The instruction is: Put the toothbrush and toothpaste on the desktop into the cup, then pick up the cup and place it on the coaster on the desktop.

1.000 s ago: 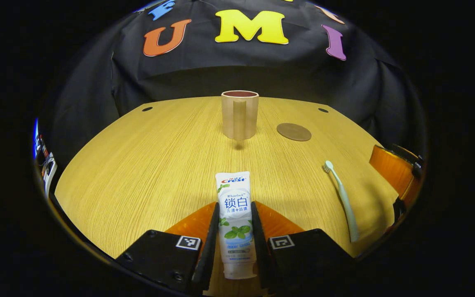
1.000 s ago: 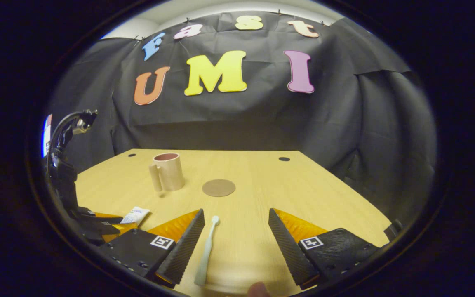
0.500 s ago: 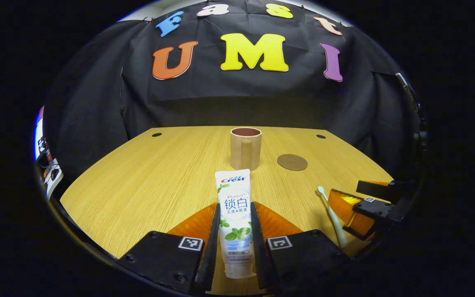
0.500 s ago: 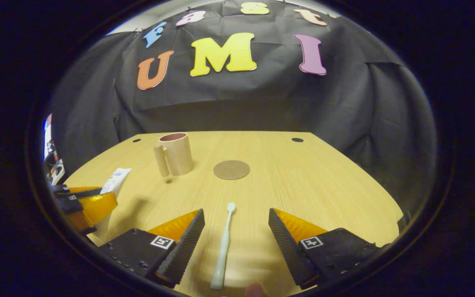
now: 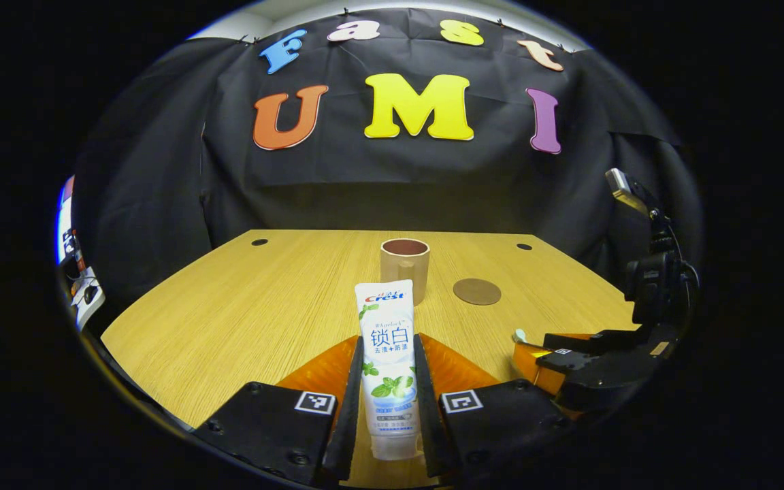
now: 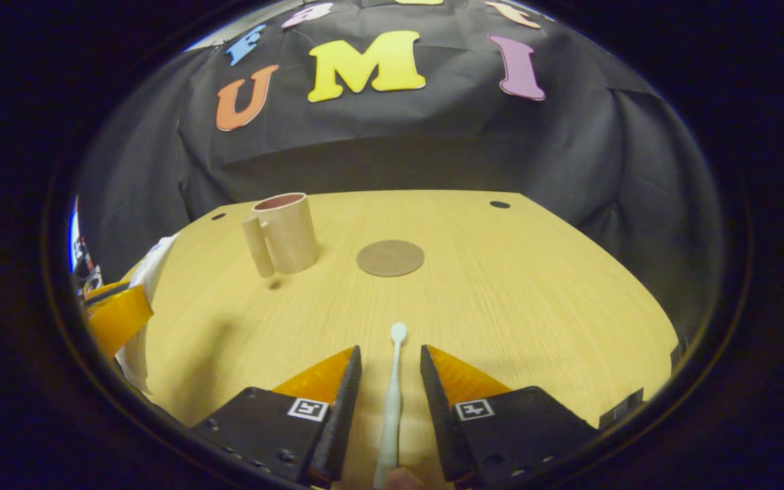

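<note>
Between the left gripper point(image 5: 385, 401) fingers sits the toothpaste point(image 5: 387, 354), both fingers pressed on its lower body, flat crimped end pointing forward toward the cup point(image 5: 405, 269). Soft, light tube, likely squashes and slips if pinched hard; mid-body hold as now looks fine, and the flat end should fit the cup mouth. Right gripper point(image 6: 390, 401) has narrowed around the toothbrush point(image 6: 392, 398), but a sliver of gap shows on each side of the handle, so no firm contact yet; handle lies along the desktop point(image 6: 501, 306), bristle head forward. Brush is thin, stiff, light, smooth plastic, apt to roll or pivot; I'd pinch mid-handle, not near the head. Cup stands upright on the desk, handle toward the cameras, just beside the coaster point(image 6: 390, 258), not on it. Looks rigid and stable; its inside can't be seen from here.
</note>
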